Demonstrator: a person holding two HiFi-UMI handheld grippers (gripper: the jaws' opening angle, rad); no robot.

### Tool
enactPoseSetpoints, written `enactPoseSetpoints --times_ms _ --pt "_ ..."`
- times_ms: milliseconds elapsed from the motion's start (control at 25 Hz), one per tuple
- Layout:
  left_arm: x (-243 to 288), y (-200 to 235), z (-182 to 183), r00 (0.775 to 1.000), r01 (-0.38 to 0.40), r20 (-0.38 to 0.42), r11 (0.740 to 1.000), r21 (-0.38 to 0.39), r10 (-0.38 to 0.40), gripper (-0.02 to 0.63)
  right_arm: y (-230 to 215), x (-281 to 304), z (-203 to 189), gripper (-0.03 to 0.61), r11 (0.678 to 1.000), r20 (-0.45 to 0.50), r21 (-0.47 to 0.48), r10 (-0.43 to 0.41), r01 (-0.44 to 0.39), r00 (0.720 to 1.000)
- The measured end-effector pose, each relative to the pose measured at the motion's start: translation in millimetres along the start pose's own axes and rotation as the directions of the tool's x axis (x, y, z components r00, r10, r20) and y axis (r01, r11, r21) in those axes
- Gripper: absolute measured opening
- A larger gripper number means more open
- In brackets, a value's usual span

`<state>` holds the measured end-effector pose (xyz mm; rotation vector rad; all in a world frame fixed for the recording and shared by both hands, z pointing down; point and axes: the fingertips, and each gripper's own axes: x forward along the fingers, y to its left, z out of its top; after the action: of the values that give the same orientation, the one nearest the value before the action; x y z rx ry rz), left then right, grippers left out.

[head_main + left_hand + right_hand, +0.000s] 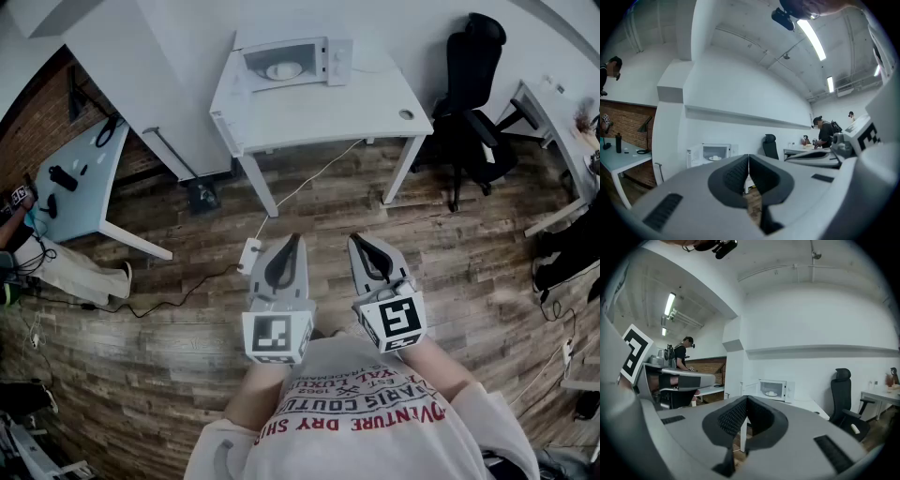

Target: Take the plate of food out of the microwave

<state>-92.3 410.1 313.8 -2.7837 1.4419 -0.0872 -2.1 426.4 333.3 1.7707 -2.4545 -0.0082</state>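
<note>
The white microwave (292, 62) stands with its door swung open on a white table (319, 108) at the far side of the room. Inside it sits a plate of pale food (281, 70), which also shows in the left gripper view as a small plate (714, 158) in the microwave (710, 153), and in the right gripper view as a plate (771, 393) in the microwave (773, 390). My left gripper (291, 244) and right gripper (362, 242) are held level side by side above the wooden floor, well short of the table. Both are shut and hold nothing.
A black office chair (473, 89) stands right of the table. A white cable and adapter (249, 253) lie on the floor in front of the table's legs. A light blue desk (84, 178) is at left, another desk (562, 122) at right. A person (826, 132) stands at a far desk.
</note>
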Motion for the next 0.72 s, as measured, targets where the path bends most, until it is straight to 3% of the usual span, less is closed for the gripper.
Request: enactPoseSetpoints --times_ms 240,600,720 --pt "-0.4 -10.1 4.1 1.0 0.001 0.006 1.0 0.002 -0.001 0.008 -2.7 -9.1 1.3 0.012 1.0 0.004 0.0 0.007 -0.007 1.0" --pt "13.8 -18.3 -10.8 1.0 0.006 -0.025 0.997 -0.071 -0.008 0.008 -23.2 -11.5 -21.1 0.012 0.998 -0.034 0.055 -0.033 0.035 0.999" --pt "26.5 -15.6 -11.3 1.0 0.004 -0.027 0.998 -0.055 -0.006 0.008 -31.8 -3.5 -25.9 0.012 0.997 -0.044 0.061 -0.042 0.045 0.998"
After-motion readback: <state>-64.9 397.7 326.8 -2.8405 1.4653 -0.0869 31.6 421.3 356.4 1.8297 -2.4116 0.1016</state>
